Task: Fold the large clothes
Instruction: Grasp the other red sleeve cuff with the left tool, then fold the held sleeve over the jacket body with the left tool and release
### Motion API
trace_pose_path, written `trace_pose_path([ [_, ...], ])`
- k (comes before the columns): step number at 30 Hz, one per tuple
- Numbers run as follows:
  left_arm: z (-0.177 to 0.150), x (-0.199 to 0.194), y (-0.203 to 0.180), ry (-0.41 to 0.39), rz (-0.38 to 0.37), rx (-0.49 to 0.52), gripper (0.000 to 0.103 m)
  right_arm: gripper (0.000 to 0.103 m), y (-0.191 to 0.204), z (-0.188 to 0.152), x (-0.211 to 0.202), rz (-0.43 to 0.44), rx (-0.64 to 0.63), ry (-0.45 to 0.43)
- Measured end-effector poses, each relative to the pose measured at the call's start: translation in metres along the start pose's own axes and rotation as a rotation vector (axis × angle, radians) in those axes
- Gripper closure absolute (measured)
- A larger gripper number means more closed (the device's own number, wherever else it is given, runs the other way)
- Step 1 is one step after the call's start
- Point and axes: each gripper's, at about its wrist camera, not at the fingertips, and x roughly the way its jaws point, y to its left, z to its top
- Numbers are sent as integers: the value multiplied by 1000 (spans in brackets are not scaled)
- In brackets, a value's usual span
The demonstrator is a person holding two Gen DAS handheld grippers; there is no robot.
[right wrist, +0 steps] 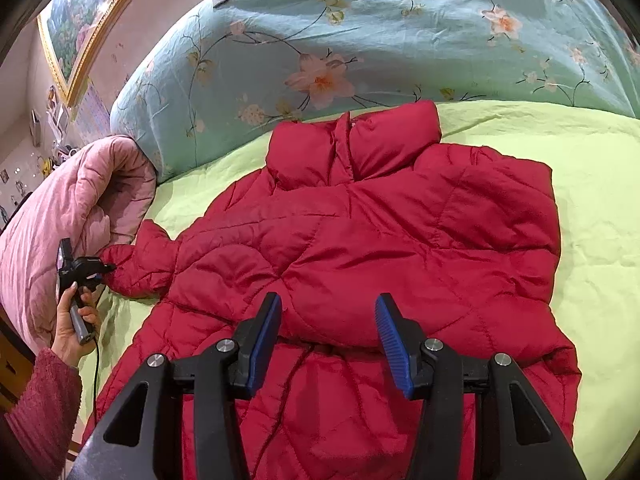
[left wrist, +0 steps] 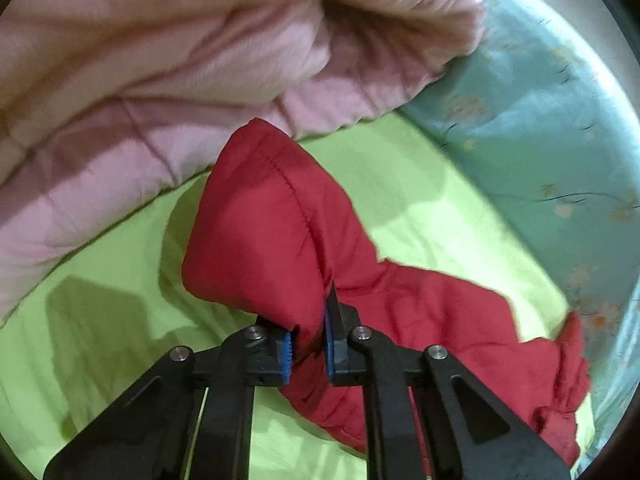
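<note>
My left gripper pinched the red jacket's sleeve cuff; right gripper hovered wide, empty. The jacket lay on the green sheet. Slick padding risked slipping free.

Green-sheeted bed carries red jacket; pink quilt; floral duvet.

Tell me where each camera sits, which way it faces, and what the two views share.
Left wrist: on the left gripper, looking along its fingers, clamped on the red jacket's sleeve; pink quilt beyond; no hand visible.
Right wrist: on the right gripper, open above the jacket's body, facing the collar and floral duvet; the person's left hand shows at left.
Shared: jacket, pink quilt, floral duvet, green sheet, left gripper.
</note>
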Motion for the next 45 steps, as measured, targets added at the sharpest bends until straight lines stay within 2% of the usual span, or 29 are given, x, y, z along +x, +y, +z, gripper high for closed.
trace_pose_path([
  [6, -11, -38, -35, -52, -72, 84, 95, 52, -4, 3, -8, -5, 18, -24],
  [18, -68, -105, -148, -112, -261, 312, 96, 52, -11, 6, -20, 67, 86, -37],
  [22, -97, -125, -187, -88, -347, 385, 96, 52, -20, 7, -25, 86, 130, -46],
  [29, -143, -132, -253, -40, -437, 522, 96, 52, -31, 8, -35, 83, 163, -61],
  [33, -165, -128, -278, 10, -474, 558, 96, 52, -38, 11, -42, 87, 185, -72],
  [39, -200, -120, -313, 64, -484, 623, 96, 52, -53, 19, -55, 76, 224, -116],
  [43, -227, -120, -345, 83, -501, 694, 96, 52, -69, 20, -60, 21, 268, -146],
  [45, -239, -117, -358, 99, -512, 719, 96, 52, -79, 20, -61, 22, 298, -155],
])
